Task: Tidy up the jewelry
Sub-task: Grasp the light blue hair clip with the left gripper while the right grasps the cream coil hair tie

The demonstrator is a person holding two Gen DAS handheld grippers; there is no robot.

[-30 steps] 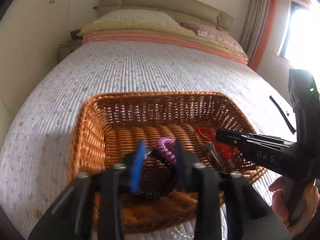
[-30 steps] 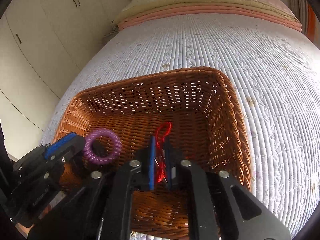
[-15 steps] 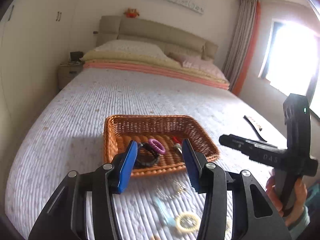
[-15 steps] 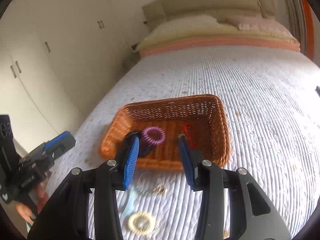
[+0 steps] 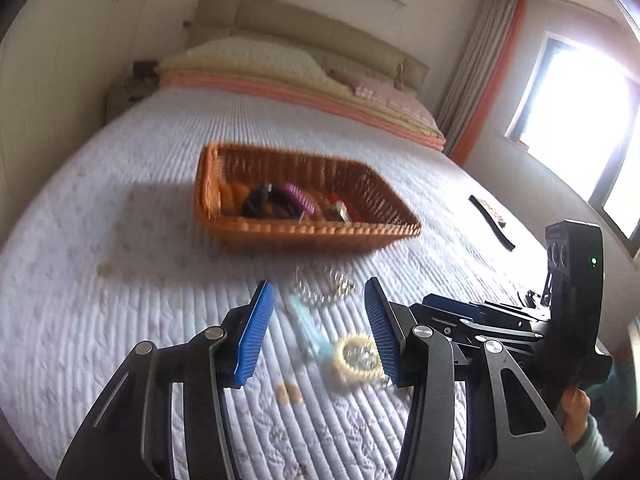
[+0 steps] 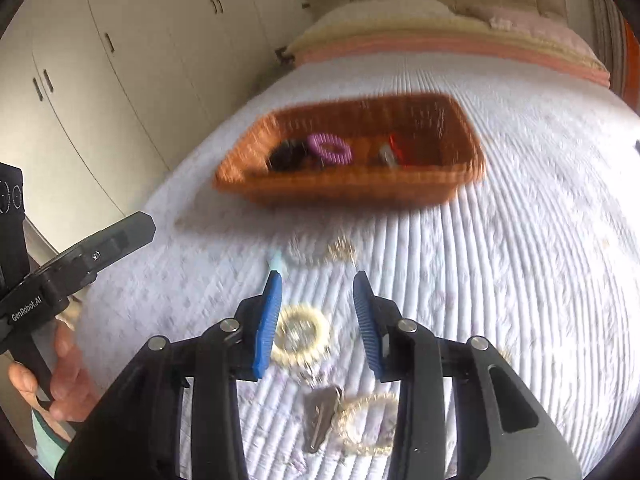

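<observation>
A wicker basket (image 5: 224, 222) (image 6: 352, 188) sits on the bed and holds a purple coil ring (image 5: 298, 198) (image 6: 330, 148), a black band (image 5: 256, 202) (image 6: 286, 156) and a red item (image 5: 340, 208) (image 6: 400, 150). Loose on the quilt in front lie a clear bead bracelet (image 5: 320, 286) (image 6: 308, 252), a light blue clip (image 5: 310, 330) (image 6: 276, 260) and a cream coil ring (image 5: 356, 358) (image 6: 300, 334). A metal clip (image 6: 320, 416) and a gold bracelet (image 6: 368, 424) lie nearer. My left gripper (image 5: 318, 328) is open and empty above the blue clip. My right gripper (image 6: 318, 316) is open and empty above the cream ring.
A black strap (image 5: 492, 222) lies on the quilt to the right of the basket. Pillows (image 5: 256, 60) and a headboard are at the far end. White wardrobes (image 6: 120, 60) stand left of the bed, a bright window (image 5: 580, 120) on the right.
Both grippers have opened, pulled back out of the basket and dropped toward the loose jewelry in front of it. The purple ring and red item stay in the basket.
</observation>
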